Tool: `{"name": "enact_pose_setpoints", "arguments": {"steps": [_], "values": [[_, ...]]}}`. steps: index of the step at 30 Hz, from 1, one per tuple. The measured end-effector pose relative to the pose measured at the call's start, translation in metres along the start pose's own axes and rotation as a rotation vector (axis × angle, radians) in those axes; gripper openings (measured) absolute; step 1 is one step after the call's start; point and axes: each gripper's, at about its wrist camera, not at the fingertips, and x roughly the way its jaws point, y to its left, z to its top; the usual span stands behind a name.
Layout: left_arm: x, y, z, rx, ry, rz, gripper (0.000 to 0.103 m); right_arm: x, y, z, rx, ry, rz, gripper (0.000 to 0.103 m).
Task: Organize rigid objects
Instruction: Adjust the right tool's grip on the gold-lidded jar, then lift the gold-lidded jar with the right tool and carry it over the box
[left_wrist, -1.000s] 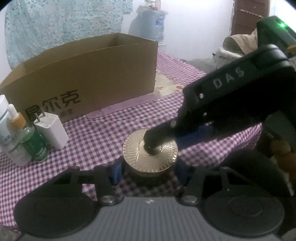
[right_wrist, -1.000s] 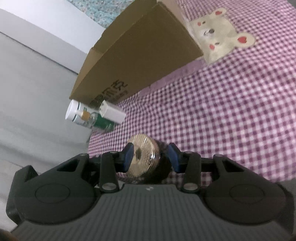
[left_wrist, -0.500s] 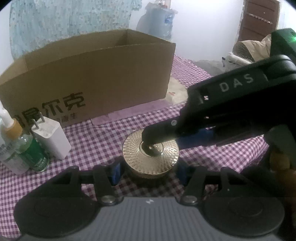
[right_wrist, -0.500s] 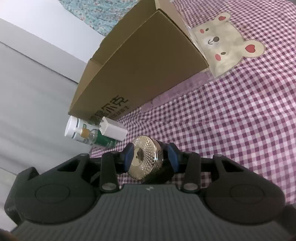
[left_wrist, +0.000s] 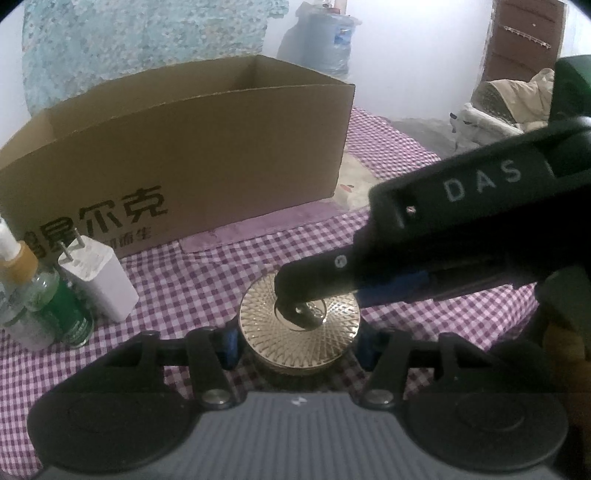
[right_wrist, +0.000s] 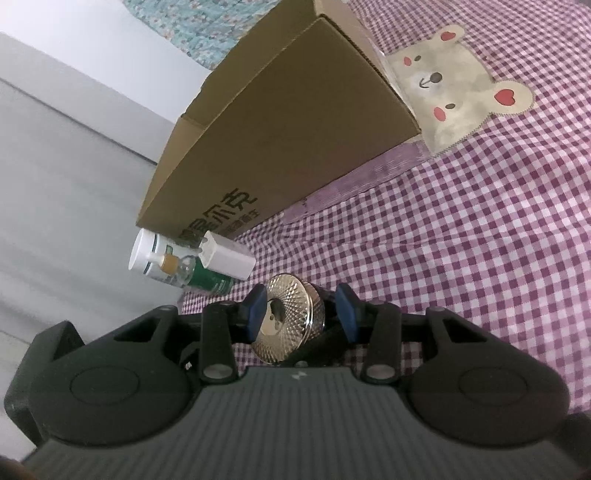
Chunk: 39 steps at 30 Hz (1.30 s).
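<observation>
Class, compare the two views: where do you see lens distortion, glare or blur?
Left wrist view: the cardboard box bows outward, dark corners, the gold lid glints, the background looks hazy. Right wrist view: the horizon tilts, the checked cloth is brightly lit, the bottles look soft.

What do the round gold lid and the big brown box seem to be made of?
The gold lid looks like shiny metal or metallised plastic: its faceted pattern reflects light. The box looks like matte corrugated cardboard: brown, with raw cut edges and printed characters.
</observation>
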Motion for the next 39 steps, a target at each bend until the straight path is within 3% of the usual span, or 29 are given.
{"name": "enact_pose_setpoints", "arguments": {"steps": [17, 39], "values": [[-0.004, -0.007, -0.004, 0.034, 0.014, 0.037, 0.057, 0.001, 0.002, -0.002, -0.071, 0.024, -0.01, 0.043], [-0.004, 0.008, 0.003, -0.031, 0.037, 0.072, 0.057, 0.021, 0.011, 0.0, -0.142, 0.031, 0.025, 0.041]]}}
